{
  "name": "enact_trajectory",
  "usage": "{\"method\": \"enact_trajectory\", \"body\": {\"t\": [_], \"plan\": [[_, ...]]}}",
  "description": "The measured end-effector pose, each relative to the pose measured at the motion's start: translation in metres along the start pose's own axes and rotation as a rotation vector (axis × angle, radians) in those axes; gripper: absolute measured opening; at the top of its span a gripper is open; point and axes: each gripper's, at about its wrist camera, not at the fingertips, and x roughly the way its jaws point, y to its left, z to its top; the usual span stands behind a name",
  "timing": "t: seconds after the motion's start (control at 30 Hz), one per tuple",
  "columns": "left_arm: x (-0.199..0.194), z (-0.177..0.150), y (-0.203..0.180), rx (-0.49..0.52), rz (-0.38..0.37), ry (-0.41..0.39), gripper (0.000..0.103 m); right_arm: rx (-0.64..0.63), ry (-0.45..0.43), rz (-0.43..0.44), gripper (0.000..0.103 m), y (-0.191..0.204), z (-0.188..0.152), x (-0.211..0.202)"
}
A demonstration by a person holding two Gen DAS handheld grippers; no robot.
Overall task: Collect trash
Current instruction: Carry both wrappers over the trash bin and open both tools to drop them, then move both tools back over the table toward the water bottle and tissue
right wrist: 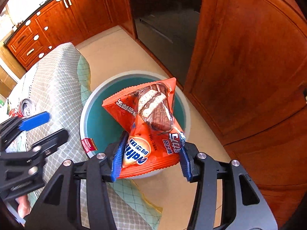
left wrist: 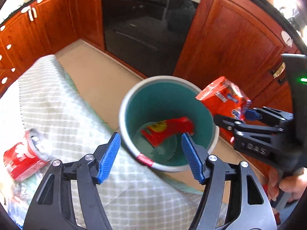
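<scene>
A round bin (left wrist: 126, 103) with a teal inside stands on the floor beside the table; it also shows in the right wrist view (right wrist: 96, 115). A red wrapper (left wrist: 167, 132) lies at its bottom. My right gripper (right wrist: 151, 153) is shut on an orange snack wrapper (right wrist: 145, 118) and holds it above the bin's opening; the wrapper also shows in the left wrist view (left wrist: 224, 97). My left gripper (left wrist: 151, 157) is open and empty, over the bin's near rim at the table edge. A crushed red can (left wrist: 25, 157) lies on the tablecloth to the left.
The table (left wrist: 57, 99) has a white checked cloth hanging over its edge. Wooden cabinets (left wrist: 230, 38) and a black oven door (left wrist: 145, 30) stand close behind the bin. Beige floor (left wrist: 99, 71) lies between them. Clear plastic trash (left wrist: 17, 201) lies at the table's lower left.
</scene>
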Motion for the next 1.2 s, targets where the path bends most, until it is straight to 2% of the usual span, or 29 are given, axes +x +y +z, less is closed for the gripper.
{"method": "enact_trajectory", "body": {"t": [0.07,0.17,0.43,0.53,0.6,0.67,0.9,1.07,1.2], "plan": [[-0.006,-0.004,0.011,-0.024,0.011,-0.012,0.072,0.004,0.010,0.007,0.076,0.008,0.002,0.006],[-0.013,-0.009,0.026,-0.055,0.031,-0.023,0.075,0.003,0.018,0.017,0.088,0.016,0.003,0.009],[-0.046,-0.027,0.053,-0.107,0.078,-0.039,0.081,-0.022,-0.007,0.011,0.092,0.042,0.001,-0.013],[-0.066,-0.044,0.065,-0.134,0.099,-0.068,0.088,-0.055,-0.032,0.023,0.093,0.058,-0.005,-0.029],[-0.084,-0.057,0.074,-0.154,0.118,-0.089,0.096,-0.091,-0.048,0.032,0.094,0.074,-0.011,-0.042],[-0.102,-0.072,0.082,-0.168,0.143,-0.109,0.098,-0.127,-0.061,0.053,0.095,0.092,-0.018,-0.053],[-0.164,-0.121,0.118,-0.215,0.231,-0.117,0.099,-0.223,-0.061,0.109,0.096,0.157,-0.042,-0.074],[-0.201,-0.159,0.168,-0.259,0.304,-0.121,0.099,-0.299,-0.057,0.130,0.096,0.205,-0.058,-0.084],[-0.214,-0.182,0.206,-0.291,0.341,-0.114,0.099,-0.348,-0.052,0.131,0.096,0.234,-0.064,-0.085]]}}
